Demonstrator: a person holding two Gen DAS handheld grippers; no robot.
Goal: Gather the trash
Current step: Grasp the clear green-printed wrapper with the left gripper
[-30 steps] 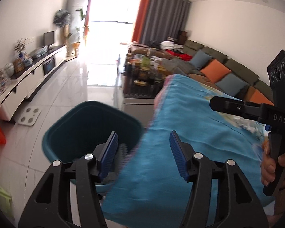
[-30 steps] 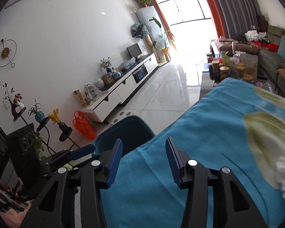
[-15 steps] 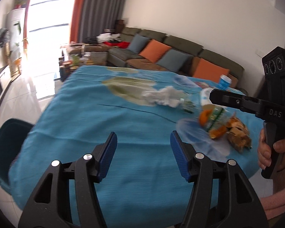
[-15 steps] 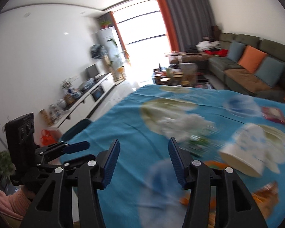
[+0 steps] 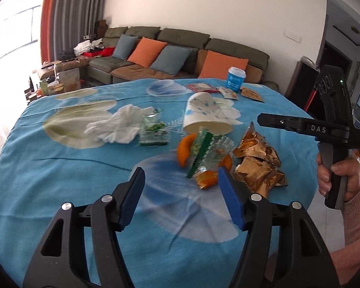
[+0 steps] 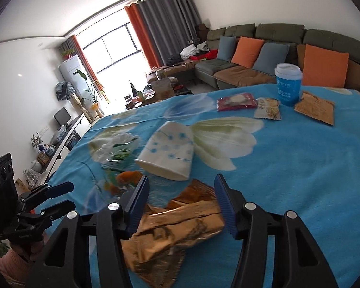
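Both tongs swung from bin to table; right tongs [image 6: 180,201] opening, astride gold wrappers [image 6: 177,225], seemingly untouched.

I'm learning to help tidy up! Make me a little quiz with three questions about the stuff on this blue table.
1. True or false: the white paper cup stands upright.
2. Which lies nearest the right gripper? A) gold wrappers B) blue cup C) red packet
3. Fill in: the crumpled white thing beside the green packet is a ____.

Key: 1. False, it lies tipped on its side. 2. A. 3. Tissue.
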